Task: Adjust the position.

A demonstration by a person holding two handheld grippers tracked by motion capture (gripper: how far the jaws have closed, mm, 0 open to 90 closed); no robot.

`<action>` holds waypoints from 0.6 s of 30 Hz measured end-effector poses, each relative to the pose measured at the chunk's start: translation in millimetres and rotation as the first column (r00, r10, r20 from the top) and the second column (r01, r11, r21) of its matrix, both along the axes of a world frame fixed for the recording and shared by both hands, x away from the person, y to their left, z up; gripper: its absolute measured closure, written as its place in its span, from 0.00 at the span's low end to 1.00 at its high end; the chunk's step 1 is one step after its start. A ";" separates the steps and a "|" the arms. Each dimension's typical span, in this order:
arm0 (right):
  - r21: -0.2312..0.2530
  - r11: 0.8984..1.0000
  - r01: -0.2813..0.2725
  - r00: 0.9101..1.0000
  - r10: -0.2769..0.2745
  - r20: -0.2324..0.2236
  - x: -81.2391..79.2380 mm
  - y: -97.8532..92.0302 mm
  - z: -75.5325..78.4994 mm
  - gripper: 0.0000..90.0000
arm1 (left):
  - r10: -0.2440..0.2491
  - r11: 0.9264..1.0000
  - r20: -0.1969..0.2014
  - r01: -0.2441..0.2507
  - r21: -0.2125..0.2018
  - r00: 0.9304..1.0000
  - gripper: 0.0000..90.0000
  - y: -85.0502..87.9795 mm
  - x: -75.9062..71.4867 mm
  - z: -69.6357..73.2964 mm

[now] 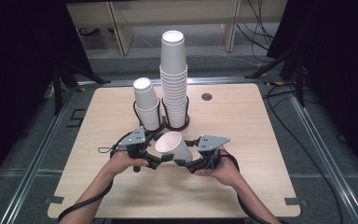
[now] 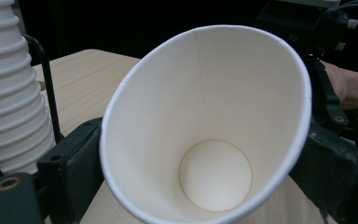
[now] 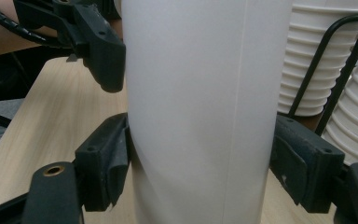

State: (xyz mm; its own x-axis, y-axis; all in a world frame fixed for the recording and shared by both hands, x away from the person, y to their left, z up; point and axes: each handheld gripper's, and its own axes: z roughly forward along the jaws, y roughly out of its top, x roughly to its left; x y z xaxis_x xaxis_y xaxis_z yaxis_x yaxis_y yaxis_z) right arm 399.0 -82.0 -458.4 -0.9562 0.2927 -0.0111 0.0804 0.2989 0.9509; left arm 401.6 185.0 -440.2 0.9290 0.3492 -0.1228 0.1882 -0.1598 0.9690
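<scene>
A single white paper cup (image 1: 172, 144) hangs tilted above the table's near middle, its mouth facing up and left. My left gripper (image 1: 160, 161) is shut on it from the left and my right gripper (image 1: 185, 163) from the right. In the left gripper view I look into the cup's open mouth (image 2: 205, 121), with a black jaw pressed on each side and my left gripper (image 2: 205, 168) closed around it. In the right gripper view the cup's plain wall (image 3: 200, 102) sits between the jaws of my right gripper (image 3: 205, 163), and the other gripper's jaw touches the cup at upper left.
A black wire holder (image 1: 175, 125) stands just behind the cup. It carries a short stack of cups (image 1: 147, 105) and a tall stack (image 1: 174, 79). The wooden table (image 1: 251, 144) has a round hole (image 1: 207, 97) at the back. Dark stands and cables surround the table.
</scene>
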 end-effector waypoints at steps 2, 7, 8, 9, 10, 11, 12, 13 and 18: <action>-0.003 1.000 -0.006 1.000 0.006 0.000 0.1 -0.1 0.5 0.29 | -0.002 1.000 -0.006 0.002 -0.012 1.000 0.11 0.4 -0.7 1.3; -0.004 1.000 -0.023 1.000 0.023 -0.011 0.0 0.4 0.6 0.29 | -0.017 1.000 -0.001 0.017 -0.023 1.000 0.12 0.6 -1.1 3.3; -0.005 1.000 -0.019 1.000 0.019 -0.010 -0.2 0.5 0.3 0.29 | -0.020 0.999 0.001 0.020 -0.028 1.000 0.12 -0.1 -1.1 3.3; -0.014 1.000 -0.020 1.000 0.020 -0.002 0.2 0.1 0.4 0.29 | -0.018 1.000 0.003 0.018 -0.024 1.000 0.12 -0.3 -1.2 3.5; -0.013 1.000 -0.016 1.000 0.016 0.003 0.5 0.2 0.0 0.29 | -0.018 1.000 0.005 0.019 -0.024 1.000 0.12 -0.6 -1.1 3.5; -0.013 1.000 -0.016 1.000 0.016 0.003 0.5 0.2 0.0 0.29 | -0.018 1.000 0.005 0.019 -0.024 1.000 0.12 -0.6 -1.1 3.5; -0.008 1.000 -0.025 1.000 0.024 -0.012 0.6 0.7 -0.7 0.29 | -0.018 1.000 0.008 0.019 -0.024 1.000 0.12 -0.8 -1.1 3.6; -0.011 1.000 -0.020 1.000 0.020 0.001 1.0 0.4 -0.4 0.29 | -0.018 1.000 0.016 0.019 -0.025 1.000 0.12 -1.1 -1.6 3.5; -0.008 1.000 -0.024 1.000 0.024 -0.012 0.4 0.3 -0.4 0.29 | -0.019 1.000 0.033 0.019 -0.022 0.999 0.15 -1.6 -3.2 5.0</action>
